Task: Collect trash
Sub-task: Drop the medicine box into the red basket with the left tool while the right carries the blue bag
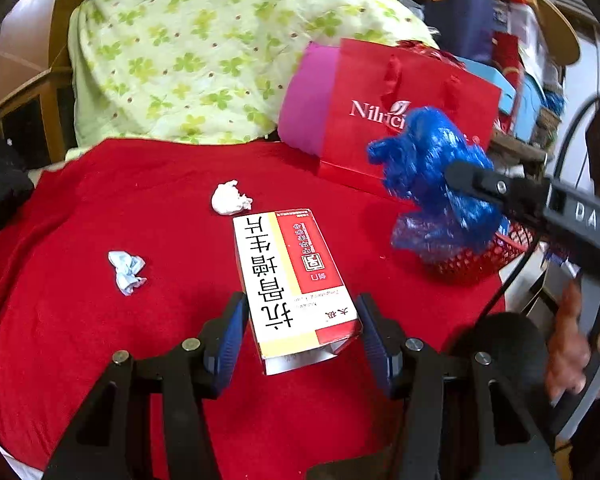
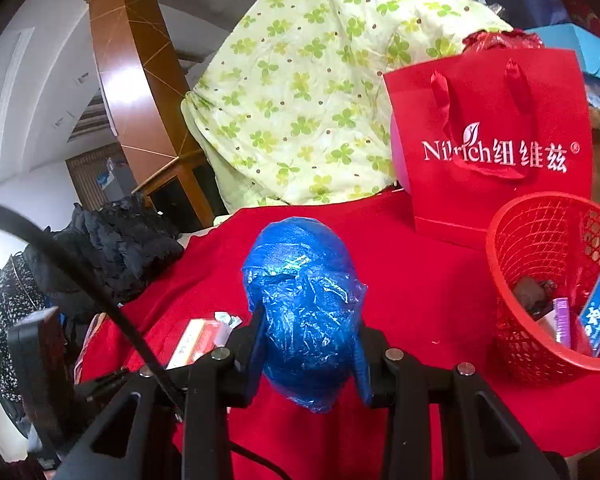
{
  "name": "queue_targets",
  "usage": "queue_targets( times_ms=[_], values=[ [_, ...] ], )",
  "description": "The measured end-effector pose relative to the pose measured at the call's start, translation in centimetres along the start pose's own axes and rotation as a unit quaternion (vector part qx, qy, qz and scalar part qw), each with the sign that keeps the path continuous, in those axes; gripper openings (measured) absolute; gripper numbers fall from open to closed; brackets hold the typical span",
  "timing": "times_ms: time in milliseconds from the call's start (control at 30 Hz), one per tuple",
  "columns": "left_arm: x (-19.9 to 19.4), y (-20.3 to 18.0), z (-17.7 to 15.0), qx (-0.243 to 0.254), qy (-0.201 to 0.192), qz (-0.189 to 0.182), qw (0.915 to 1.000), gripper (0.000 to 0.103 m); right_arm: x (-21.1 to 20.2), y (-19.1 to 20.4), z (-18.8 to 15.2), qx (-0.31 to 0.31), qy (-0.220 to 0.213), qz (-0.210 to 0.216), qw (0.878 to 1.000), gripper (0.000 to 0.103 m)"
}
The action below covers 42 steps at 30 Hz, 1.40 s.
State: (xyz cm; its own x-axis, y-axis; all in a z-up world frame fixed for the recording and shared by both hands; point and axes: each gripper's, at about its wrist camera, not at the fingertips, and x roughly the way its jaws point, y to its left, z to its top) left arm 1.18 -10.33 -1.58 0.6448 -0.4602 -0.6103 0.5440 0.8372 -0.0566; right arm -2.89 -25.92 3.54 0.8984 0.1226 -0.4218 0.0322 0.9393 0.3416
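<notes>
right claw is clamping the crumpled blue plastic bag, hovering over the red table near the red basket. left claw is gaping around the medicine box. should be centring over the rim before releasing.

The tall red paper gift bag with ribbon handles carries white lettering — "Nilrich" followed by the characters "纽维兹" and a registered-trademark sign, under a small leaf emblem. The flat white, yellow and red cardboard medicine box shows large black characters reading "抗骨增生片"; its smaller print is too fine to make out. The black body of the right gripper bears raised letters — "DAS".
</notes>
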Motion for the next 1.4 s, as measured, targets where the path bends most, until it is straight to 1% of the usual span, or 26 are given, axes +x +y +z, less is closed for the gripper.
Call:
queue_targets(
  times_ms=[67, 167, 267, 333, 533, 733, 1200, 1300, 1400],
  values=[
    [-0.7, -0.1, 0.5, 0.001, -0.005, 0.002, 1.0000, 0.057, -0.7, 0.1, 0.0, 0.001, -0.004, 0.001, 1.000, 0.039],
    [-2.1, -0.1, 1.7, 0.000, -0.027, 0.019, 0.9995, 0.057, -1.7, 0.1, 0.4, 0.004, -0.014, 0.004, 1.000, 0.039],
    [-3.4, -0.7, 2.9, 0.015, -0.046, 0.047, 0.9977, 0.057, -2.6, 0.4, 0.8, 0.002, -0.025, 0.007, 1.000, 0.039],
    [-4.0, -1.0, 3.4, 0.020, -0.054, 0.058, 0.9966, 0.057, -3.1, 0.6, 0.9, 0.001, -0.030, 0.010, 0.999, 0.039],
    [-5.1, -2.4, 4.1, 0.038, -0.064, 0.080, 0.9940, 0.057, -4.6, 0.7, 1.2, -0.001, -0.042, 0.014, 0.999, 0.039],
    [-5.5, -3.4, 4.9, 0.050, -0.069, 0.095, 0.9918, 0.057, -6.5, 0.6, 1.3, -0.007, -0.068, 0.007, 0.998, 0.039],
    [-5.3, -5.8, 6.0, 0.078, -0.075, 0.117, 0.9873, 0.057, -7.7, -0.3, 1.5, 0.004, -0.082, 0.017, 0.997, 0.039],
    [-5.1, -6.3, 6.3, 0.082, -0.072, 0.115, 0.9873, 0.054, -8.2, -0.5, 1.5, 0.005, -0.090, 0.016, 0.996, 0.039],
    [-4.9, -6.8, 6.2, 0.092, -0.072, 0.112, 0.9868, 0.044, -8.5, -1.0, 1.6, 0.010, -0.095, 0.019, 0.995, 0.039]
  ],
)
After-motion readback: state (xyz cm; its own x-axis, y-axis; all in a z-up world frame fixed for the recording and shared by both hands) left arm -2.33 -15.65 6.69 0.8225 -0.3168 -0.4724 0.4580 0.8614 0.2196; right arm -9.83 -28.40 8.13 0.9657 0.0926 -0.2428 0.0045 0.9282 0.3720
